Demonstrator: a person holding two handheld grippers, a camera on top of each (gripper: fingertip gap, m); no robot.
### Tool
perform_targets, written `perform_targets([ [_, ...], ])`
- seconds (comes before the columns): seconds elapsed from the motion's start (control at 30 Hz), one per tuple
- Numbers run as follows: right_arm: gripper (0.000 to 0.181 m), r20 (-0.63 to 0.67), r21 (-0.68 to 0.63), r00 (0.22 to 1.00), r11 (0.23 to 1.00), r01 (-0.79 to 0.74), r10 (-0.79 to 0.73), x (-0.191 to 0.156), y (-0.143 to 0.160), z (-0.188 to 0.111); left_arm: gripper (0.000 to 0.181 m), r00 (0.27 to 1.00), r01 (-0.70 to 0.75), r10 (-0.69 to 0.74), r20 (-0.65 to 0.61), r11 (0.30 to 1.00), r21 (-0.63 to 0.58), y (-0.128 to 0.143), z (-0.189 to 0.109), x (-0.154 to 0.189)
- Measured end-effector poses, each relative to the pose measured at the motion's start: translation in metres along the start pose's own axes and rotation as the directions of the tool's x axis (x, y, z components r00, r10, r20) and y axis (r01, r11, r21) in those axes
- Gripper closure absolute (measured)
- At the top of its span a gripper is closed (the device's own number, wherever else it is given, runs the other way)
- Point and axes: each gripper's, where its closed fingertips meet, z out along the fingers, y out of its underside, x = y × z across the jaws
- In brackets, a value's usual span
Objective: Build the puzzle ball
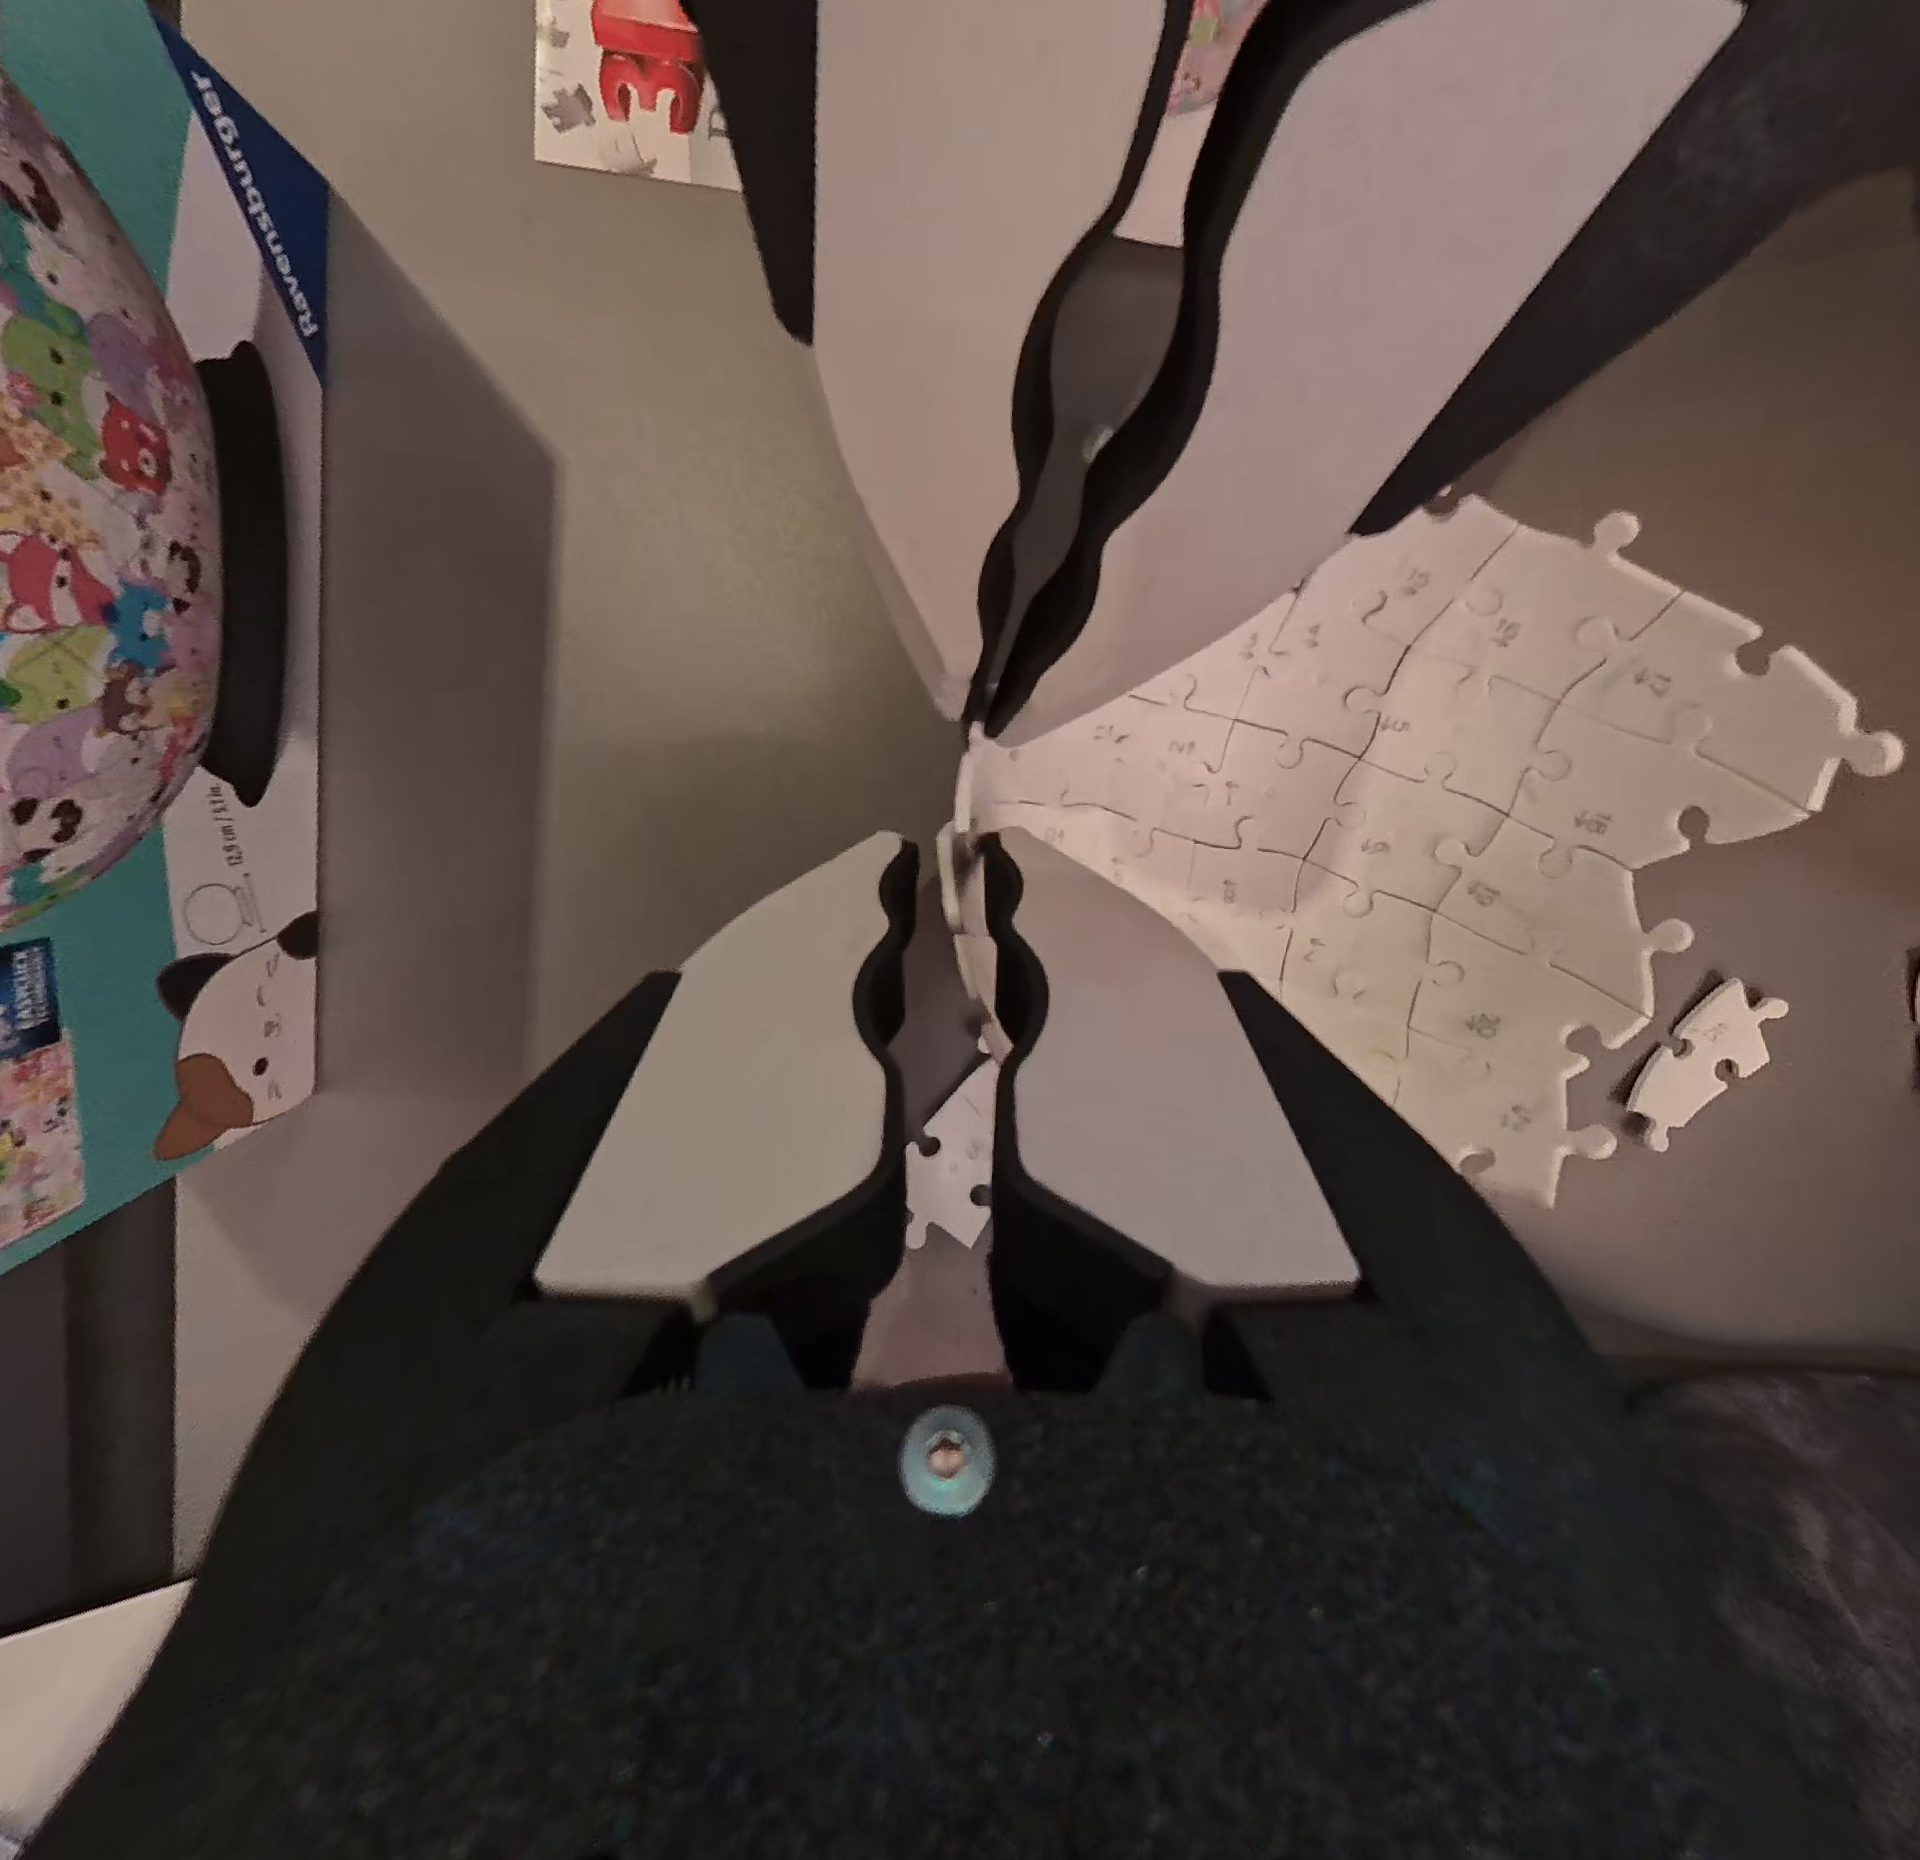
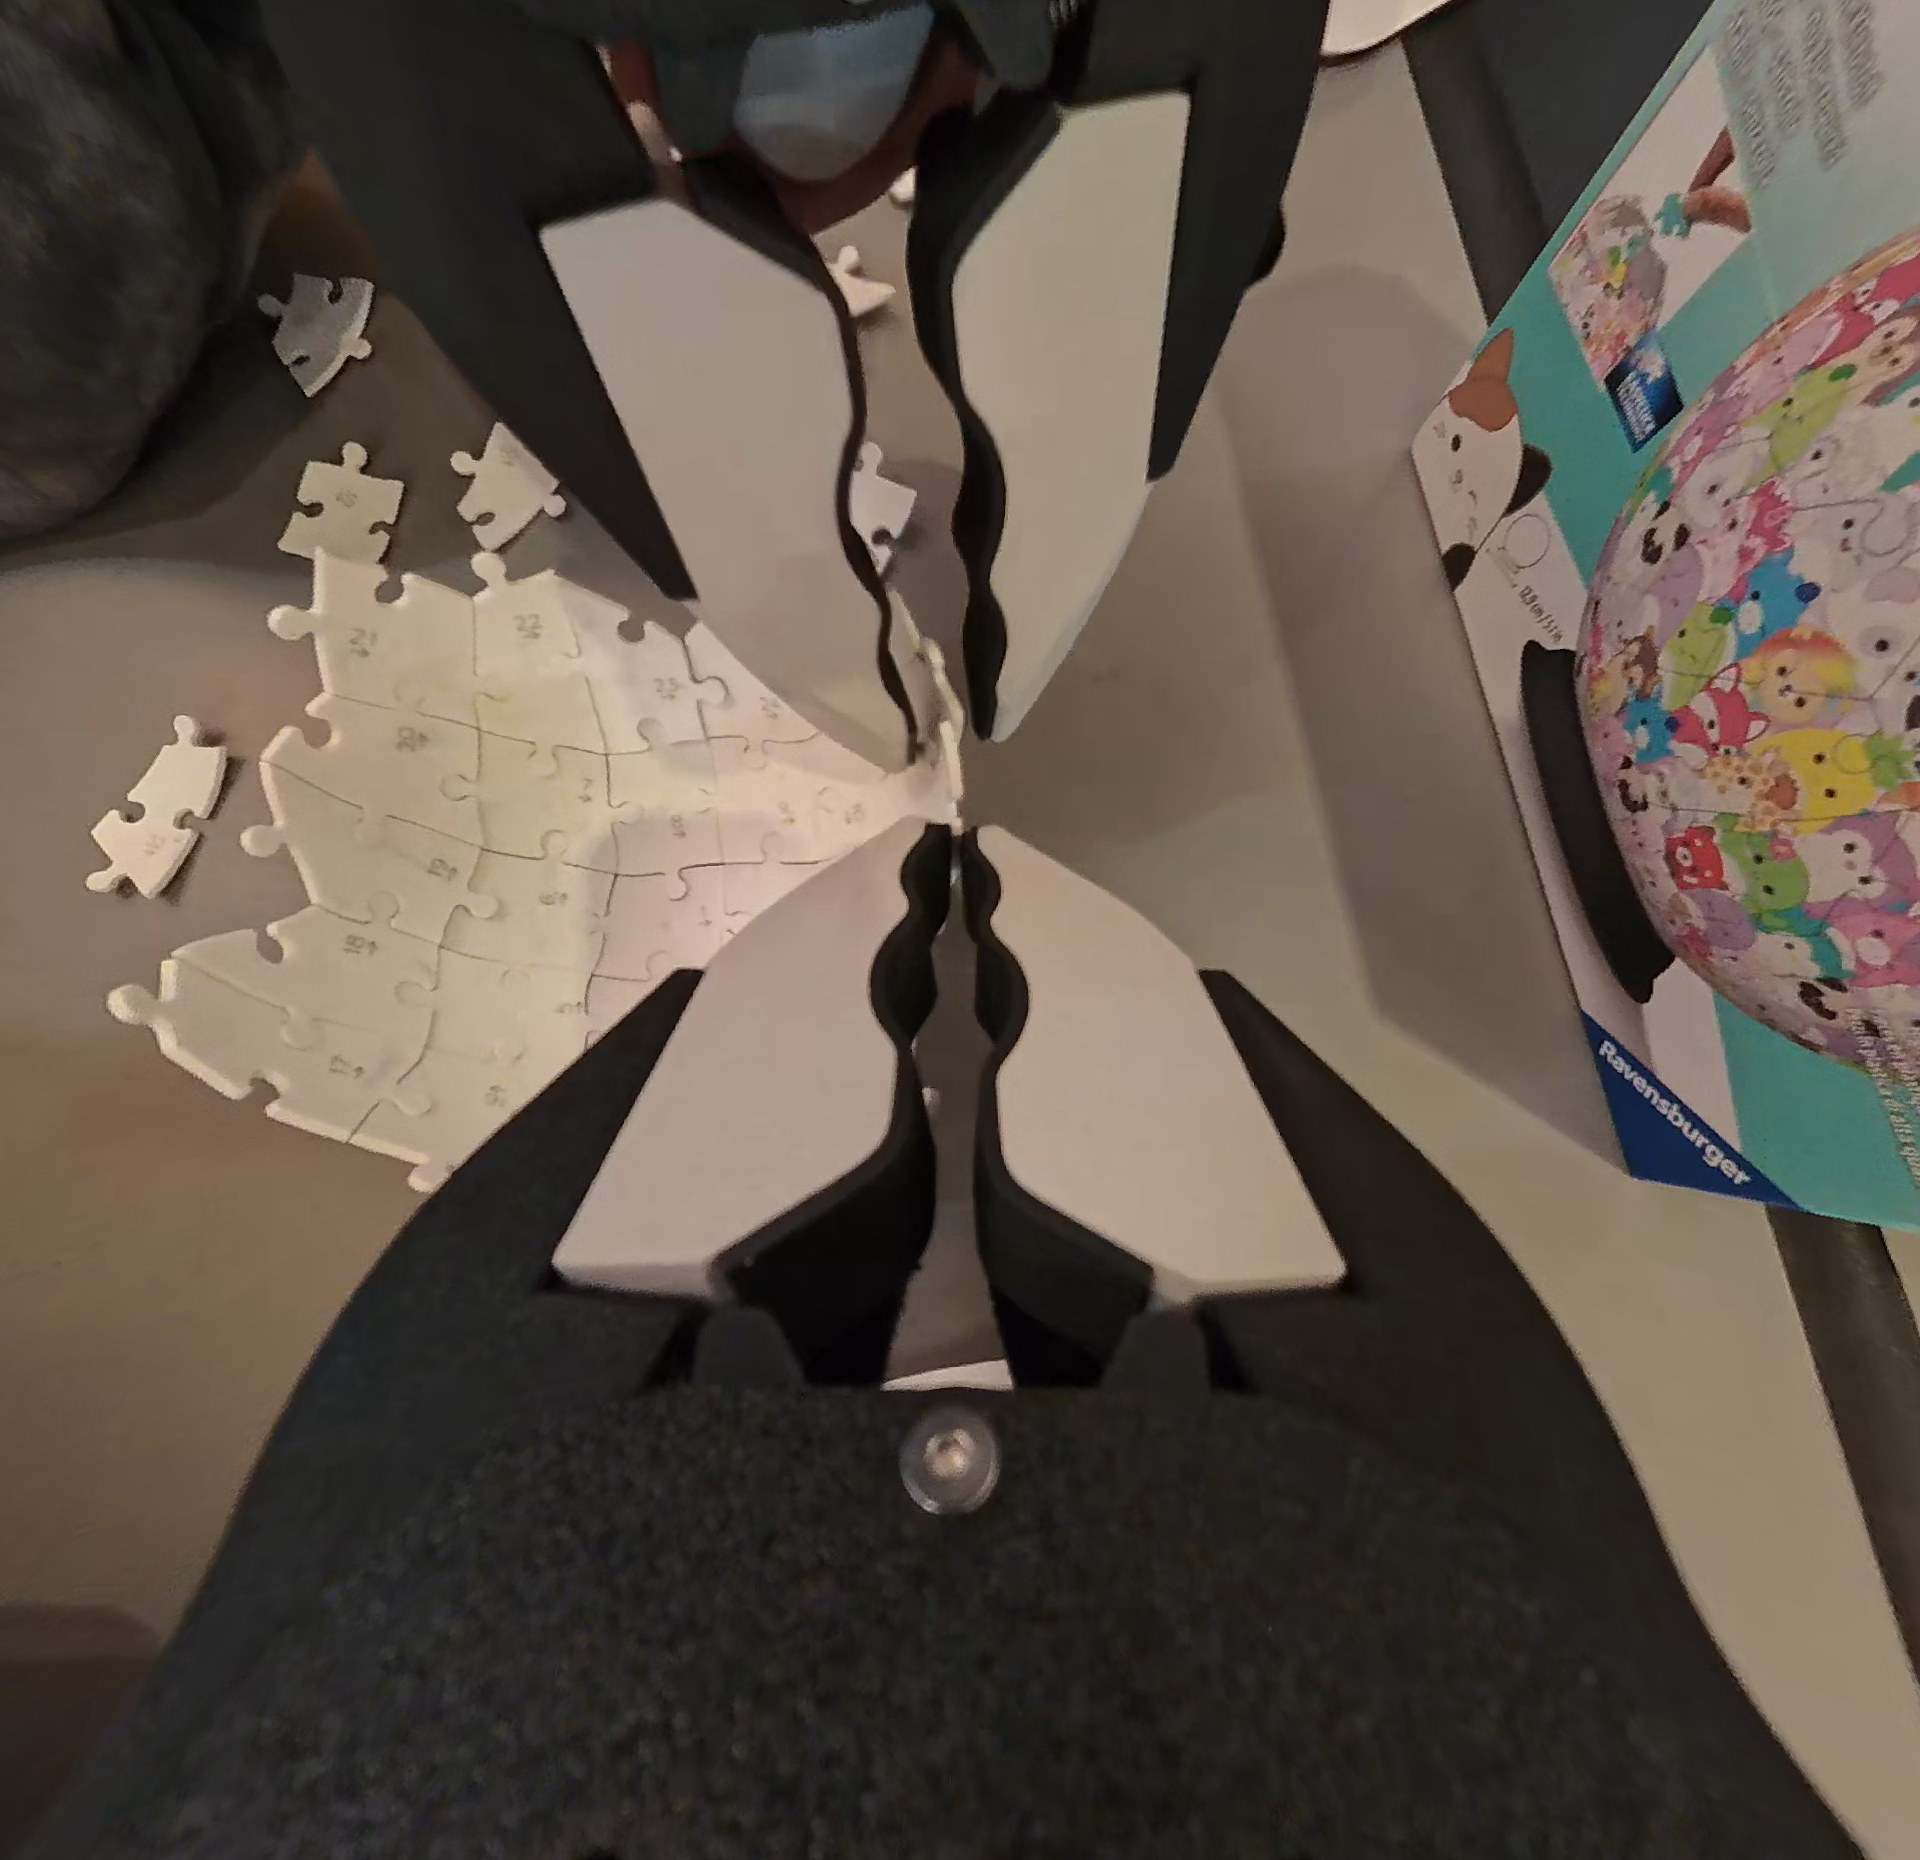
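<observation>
Left gripper [image 1: 961, 865], black two-finger clamp with pale pads, is pinched on the near rim of the curved white panel of joined puzzle pieces [image 1: 1455, 823], which fans away to its right. Meeting it tip to tip from opposite, the right gripper [image 2: 958, 846] has its jaws nearly together at the same rim, apparently nipping it. From the right wrist view the panel spreads left. Both are equally close; I judge the coming press runs along that shared edge. Farther off, a loose white piece [image 2: 156, 823] lies on the grey table [image 2: 156, 1239], and the teal puzzle box [image 2: 1714, 667] stands beyond.
</observation>
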Motion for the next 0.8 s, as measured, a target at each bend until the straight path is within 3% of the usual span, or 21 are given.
perform_targets([
  [0.53, 0.179, -0.019, -0.009, 1.0, 1.0, 0.012, -0.012, 0.0022, 0.0015, 0.0018, 0.177, 1.0, -0.004, 0.003, -0.011, 1.0, -0.005, 0.0003, 0.0012, 0.0006],
  [0.8, 0.179, -0.062, -0.006, 0.996, 0.998, 0.067, -0.067, 0.0057, -0.0004, 0.0019, 0.169, 1.0, 0.012, -0.012, 0.013, 1.0, 0.014, -0.0019, 0.0002, -0.0037],
])
